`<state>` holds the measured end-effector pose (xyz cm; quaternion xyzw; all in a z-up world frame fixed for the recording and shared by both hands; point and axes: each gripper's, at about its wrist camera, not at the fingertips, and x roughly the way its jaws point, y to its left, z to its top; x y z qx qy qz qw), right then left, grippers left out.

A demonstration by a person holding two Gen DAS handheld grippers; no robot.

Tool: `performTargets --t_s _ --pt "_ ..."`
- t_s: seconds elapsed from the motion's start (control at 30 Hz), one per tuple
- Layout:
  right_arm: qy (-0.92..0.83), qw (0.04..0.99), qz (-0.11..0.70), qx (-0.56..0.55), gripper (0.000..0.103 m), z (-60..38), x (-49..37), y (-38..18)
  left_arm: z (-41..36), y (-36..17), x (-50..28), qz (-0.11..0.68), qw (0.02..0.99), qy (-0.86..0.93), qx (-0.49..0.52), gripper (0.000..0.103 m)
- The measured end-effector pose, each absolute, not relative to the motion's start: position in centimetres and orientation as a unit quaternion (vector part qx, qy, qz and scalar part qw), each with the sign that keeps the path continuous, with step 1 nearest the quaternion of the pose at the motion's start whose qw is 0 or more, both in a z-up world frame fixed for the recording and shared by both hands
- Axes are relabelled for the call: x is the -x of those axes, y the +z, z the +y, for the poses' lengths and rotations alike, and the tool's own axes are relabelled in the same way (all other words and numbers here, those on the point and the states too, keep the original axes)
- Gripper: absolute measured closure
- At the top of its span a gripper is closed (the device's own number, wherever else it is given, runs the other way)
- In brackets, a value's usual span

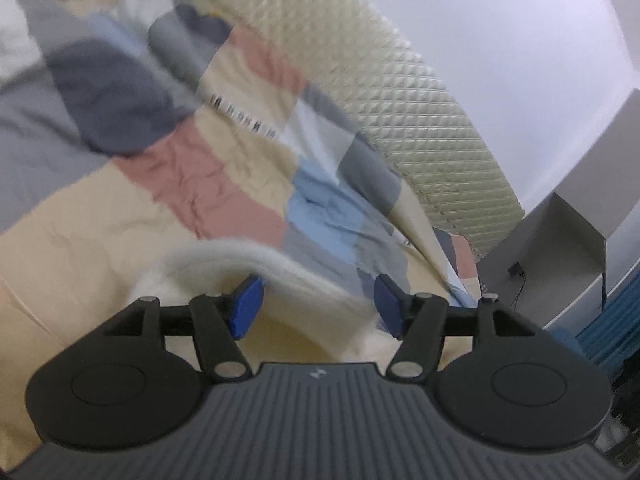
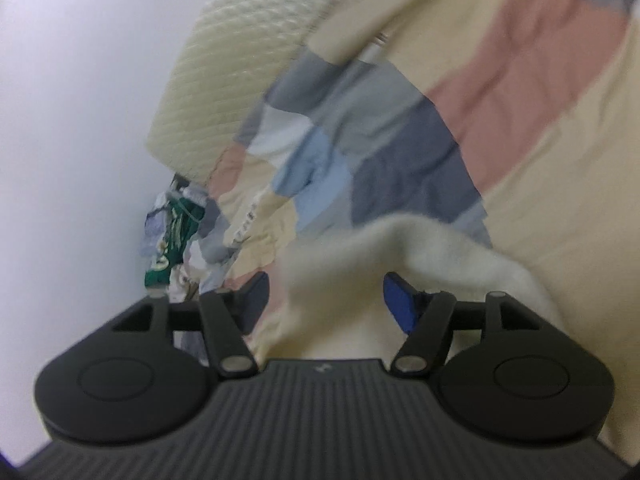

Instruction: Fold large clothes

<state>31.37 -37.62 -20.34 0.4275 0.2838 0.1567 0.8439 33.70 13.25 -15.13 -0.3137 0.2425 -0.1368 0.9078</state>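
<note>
Both grippers, left gripper [image 1: 316,306] and right gripper [image 2: 326,300], have fingers spread apart around the fluffy cream fleece garment [image 2: 404,248] on the patchwork-quilted bed [image 1: 224,184], likely positioning to seize its edges.

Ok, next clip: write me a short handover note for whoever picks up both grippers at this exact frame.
Left gripper: open, a cream fleece garment lying between its fingers, not clamped.
Right gripper: open, the same cream fleece garment bunched between its fingers.
The garment lies rumpled on the patchwork bedspread, near the quilted mattress leaning on the wall.
Done: no fold visible so far.
Left: close on the fabric, spread it flat, then fold. Both views are blurred, so check contact before closing.
</note>
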Motion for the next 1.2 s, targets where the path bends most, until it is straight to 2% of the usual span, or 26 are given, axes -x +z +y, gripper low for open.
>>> performTargets --t_s 0.13,0.3,0.43,0.5,0.6,0.63,0.73,0.8,0.83,0.9,1.03,1.2 --pt "0.161 0.864 0.286 -0.382 0.037 -36.6 -28.8 -18.4 11.4 -13.6 -31.3 0.252 0.924 -0.134 0.256 0.035" --pt "0.115 0.893 0.336 -0.275 0.038 -34.5 -28.5 -18.6 8.9 -15.1 -30.7 0.336 0.924 -0.078 0.164 0.035" --pt "0.060 0.911 0.372 -0.166 0.050 -32.8 -29.8 -20.7 8.7 -17.4 -31.5 0.370 0.919 -0.038 0.130 0.035" --pt "0.042 0.920 0.368 -0.129 0.051 -32.3 -30.3 -21.3 8.6 -17.6 -31.8 0.367 0.922 -0.030 0.121 0.035" --pt "0.020 0.923 0.361 -0.132 0.053 -32.8 -31.3 -21.5 8.9 -17.9 -32.4 0.358 0.926 -0.014 0.120 0.035" --pt "0.010 0.924 0.357 -0.134 0.059 -33.2 -31.6 -21.4 9.2 -18.1 -32.5 0.355 0.927 -0.007 0.123 0.035" --pt "-0.025 0.932 0.336 -0.133 0.069 -34.4 -32.3 -21.4 10.2 -18.5 -33.7 0.352 0.925 0.015 0.144 0.035" --pt "-0.058 0.933 0.330 -0.131 0.067 -35.3 -32.9 -21.8 10.8 -18.8 -34.6 0.351 0.923 0.026 0.157 0.035" --pt "-0.063 0.933 0.329 -0.130 0.060 -35.7 -33.1 -22.1 10.9 -18.9 -35.0 0.350 0.923 0.028 0.158 0.035" --pt "-0.055 0.925 0.341 -0.157 0.055 -37.0 -33.8 -23.2 10.7 -19.2 -35.6 0.352 0.924 0.031 0.149 0.035" --pt "-0.046 0.916 0.346 -0.197 0.055 -38.0 -34.0 -23.8 9.7 -19.3 -36.0 0.346 0.931 0.034 0.115 0.035" --pt "-0.050 0.943 0.291 -0.155 0.055 -36.1 -32.8 -21.7 9.2 -18.4 -35.6 0.328 0.939 0.009 0.105 0.035"
